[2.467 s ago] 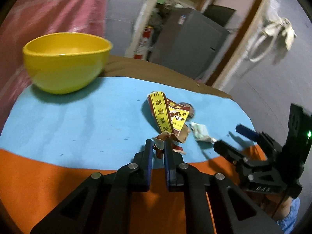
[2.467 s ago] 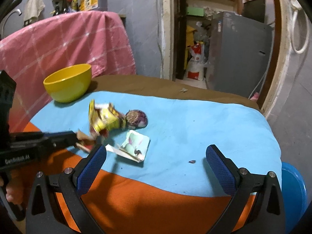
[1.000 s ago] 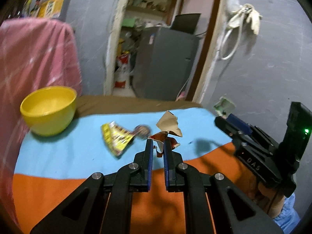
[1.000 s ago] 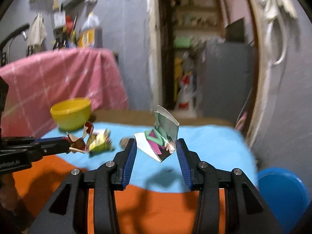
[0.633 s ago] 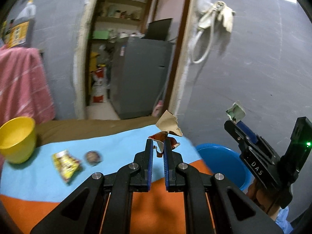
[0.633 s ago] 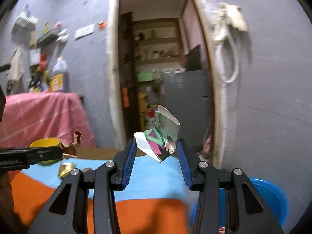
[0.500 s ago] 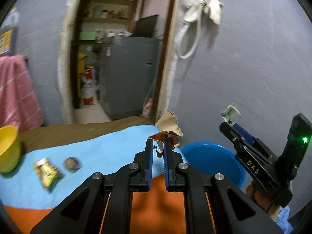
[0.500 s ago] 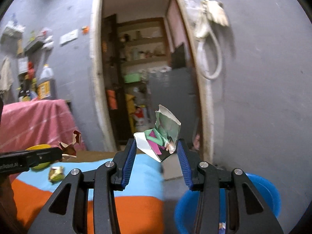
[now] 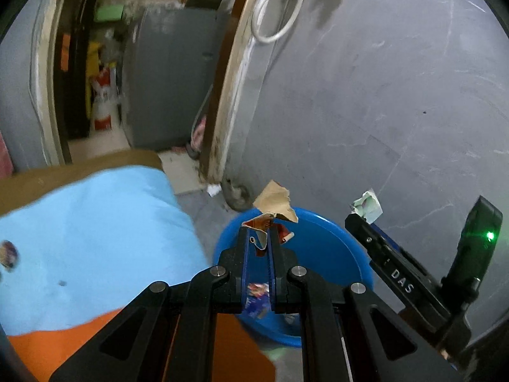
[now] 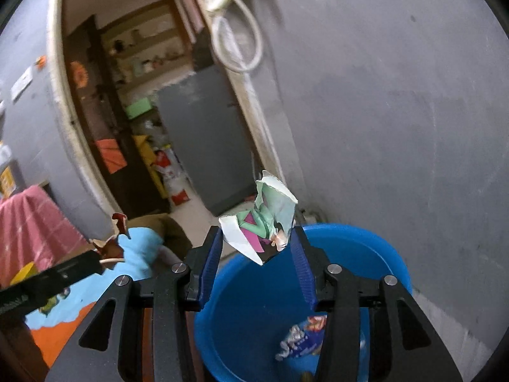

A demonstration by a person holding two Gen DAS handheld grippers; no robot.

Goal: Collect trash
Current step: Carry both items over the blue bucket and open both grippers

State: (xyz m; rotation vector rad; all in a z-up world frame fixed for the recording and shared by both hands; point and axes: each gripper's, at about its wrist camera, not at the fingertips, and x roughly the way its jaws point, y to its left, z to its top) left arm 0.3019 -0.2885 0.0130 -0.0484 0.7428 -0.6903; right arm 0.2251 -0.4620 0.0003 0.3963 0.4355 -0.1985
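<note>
Hovering over the blue bucket (image 10: pixel 366 248), the right gripper (image 10: pixel 256 256) carried a crumpled green-and-white wrapper (image 10: pixel 264 219) between its blue pads, and its jaws were opening; the wrapper appeared to sit free in the gap, though contact at its left corner could not be ruled out. To its left, the left gripper (image 9: pixel 258 251) stood with jaws nearly together, clamped on a torn brown-and-red paper scrap (image 9: pixel 275 203) above the bucket's near rim. A blue snack packet (image 10: pixel 300 337) lay at the bucket's bottom. Farther left, a blue-and-orange cloth (image 9: pixel 95 229) covered the table, a small round wrapper (image 9: pixel 8 250) resting at its left edge.
</note>
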